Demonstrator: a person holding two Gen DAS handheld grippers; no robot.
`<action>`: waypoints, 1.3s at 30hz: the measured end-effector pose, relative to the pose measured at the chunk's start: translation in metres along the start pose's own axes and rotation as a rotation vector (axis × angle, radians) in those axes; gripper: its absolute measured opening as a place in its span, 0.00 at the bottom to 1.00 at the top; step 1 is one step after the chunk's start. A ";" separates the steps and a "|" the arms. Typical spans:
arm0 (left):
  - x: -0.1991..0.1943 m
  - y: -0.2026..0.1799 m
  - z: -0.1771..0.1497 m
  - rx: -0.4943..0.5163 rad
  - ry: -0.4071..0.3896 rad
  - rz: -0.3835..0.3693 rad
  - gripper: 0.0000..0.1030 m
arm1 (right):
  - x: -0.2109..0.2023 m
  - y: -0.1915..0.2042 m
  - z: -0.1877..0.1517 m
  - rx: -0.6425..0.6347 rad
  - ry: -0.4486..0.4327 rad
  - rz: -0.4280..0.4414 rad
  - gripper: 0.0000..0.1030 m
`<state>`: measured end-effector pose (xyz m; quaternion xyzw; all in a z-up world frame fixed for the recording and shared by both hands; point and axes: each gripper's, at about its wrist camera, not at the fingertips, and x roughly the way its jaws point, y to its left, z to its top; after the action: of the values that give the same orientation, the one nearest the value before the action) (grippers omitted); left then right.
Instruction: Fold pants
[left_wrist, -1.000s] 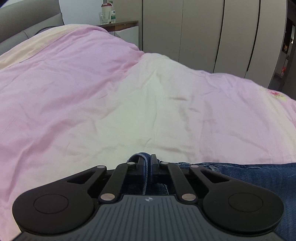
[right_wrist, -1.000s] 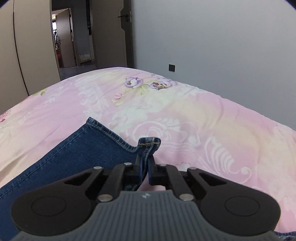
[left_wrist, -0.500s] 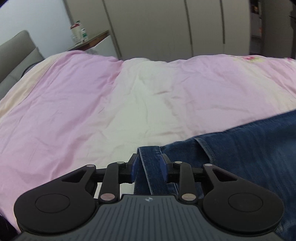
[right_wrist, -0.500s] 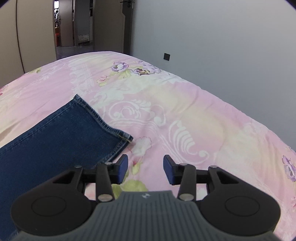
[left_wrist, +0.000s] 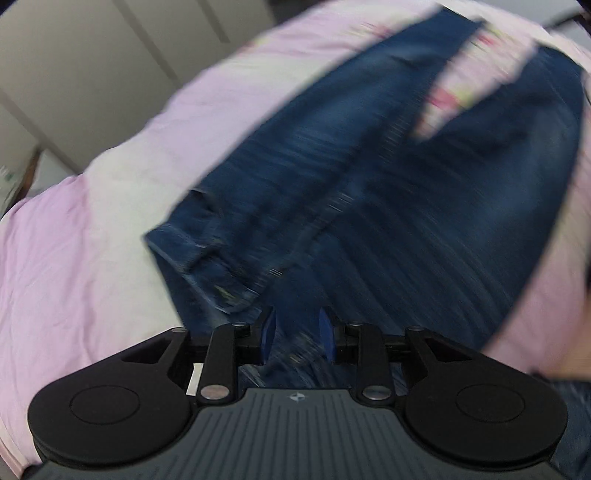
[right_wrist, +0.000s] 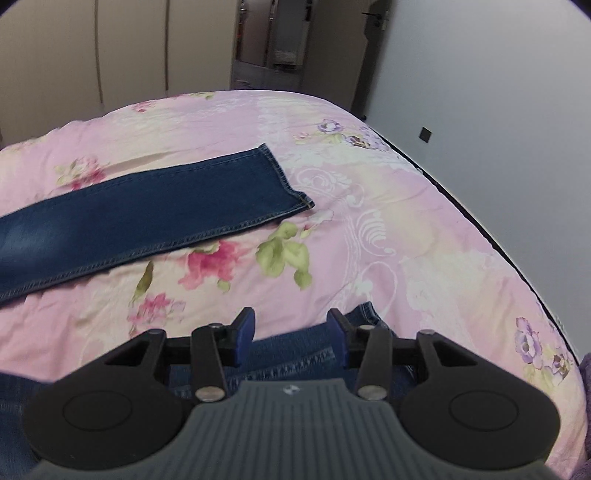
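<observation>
Left wrist view: the picture is smeared by motion. The left gripper (left_wrist: 293, 334) is seen part open, its blue pads (left_wrist: 267, 336) apart with nothing pinched between them; a second ago they were clamped on a denim edge of the pants (left_wrist: 369, 192), and half a second ago the waistband strip still lay in the gap between the pads. The jaws have just been opening. The pants are now seen from above, spread on the pink bedspread (left_wrist: 92, 229), waist end nearest the gripper and the two legs running away toward the upper right with a strip of bedspread between them. Right wrist view: the right gripper (right_wrist: 291, 332) is likewise part open and holds nothing; a second ago its pads were closed on a hem. Its jaws have just been opening. One pants leg (right_wrist: 147, 214) lies flat across the floral bedspread (right_wrist: 388, 240), its hem (right_wrist: 291, 184) toward the middle. A second piece of denim (right_wrist: 295, 350) shows below and behind the fingers (right_wrist: 245, 332); contact with it cannot be told.
</observation>
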<state>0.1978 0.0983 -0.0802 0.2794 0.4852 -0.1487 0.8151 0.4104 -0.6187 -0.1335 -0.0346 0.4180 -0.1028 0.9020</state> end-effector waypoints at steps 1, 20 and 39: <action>-0.001 -0.017 -0.005 0.059 0.011 -0.020 0.33 | -0.010 0.002 -0.007 -0.029 -0.001 0.013 0.39; 0.083 -0.155 -0.032 0.490 0.279 -0.045 0.47 | -0.081 0.029 -0.184 -0.783 0.089 -0.072 0.45; 0.088 -0.135 -0.039 0.324 0.190 0.043 0.11 | 0.011 0.041 -0.193 -1.101 -0.065 -0.295 0.03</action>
<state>0.1432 0.0166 -0.2138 0.4301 0.5234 -0.1803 0.7132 0.2769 -0.5761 -0.2736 -0.5607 0.3726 0.0063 0.7394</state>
